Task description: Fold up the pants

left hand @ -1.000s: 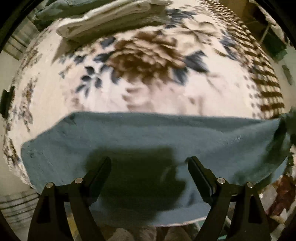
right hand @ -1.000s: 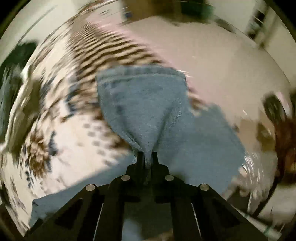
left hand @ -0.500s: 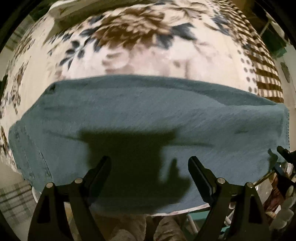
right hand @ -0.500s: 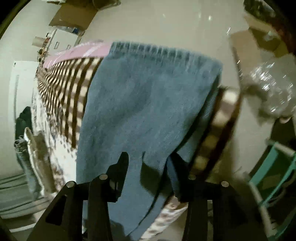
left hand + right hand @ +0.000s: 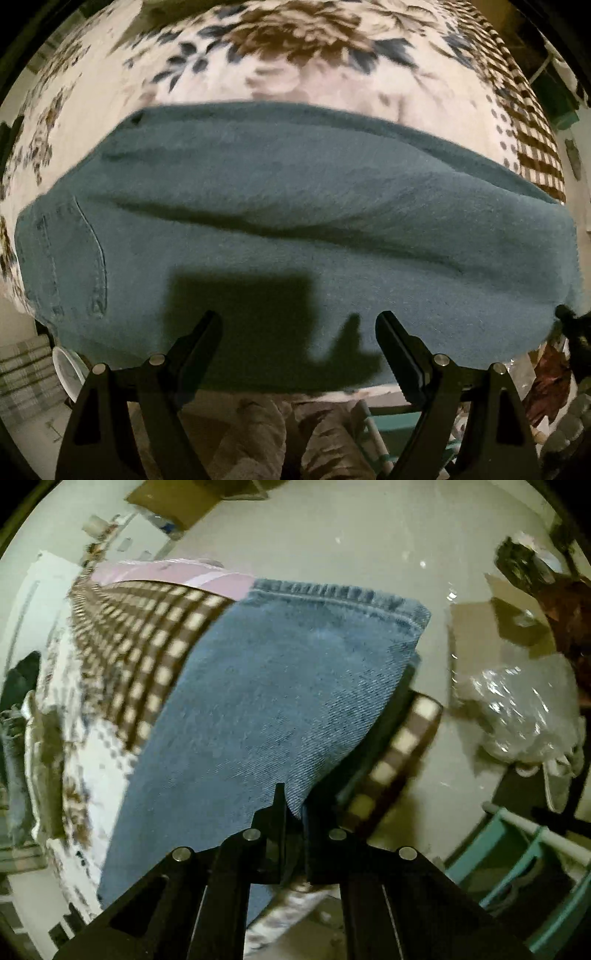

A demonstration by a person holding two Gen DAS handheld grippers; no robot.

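Folding jeans (image 5: 295, 206) on a flowered blanket (image 5: 295, 55).
Right gripper (image 5: 293, 805) is clamped on the hem-end edge of the denim; left gripper (image 5: 299, 325) hangs over the middle, jaws wide apart and empty.

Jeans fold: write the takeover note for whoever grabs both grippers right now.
Left gripper: open, hovering over the jeans, holding nothing.
Right gripper: shut on the jeans' near edge by the hem end.
Jeans lie lengthwise across the floral blanket, legs stacked, pocket end at the left.
Done: legs laid together.
Left: probably bring the hem end over towards the waist, then flatten.
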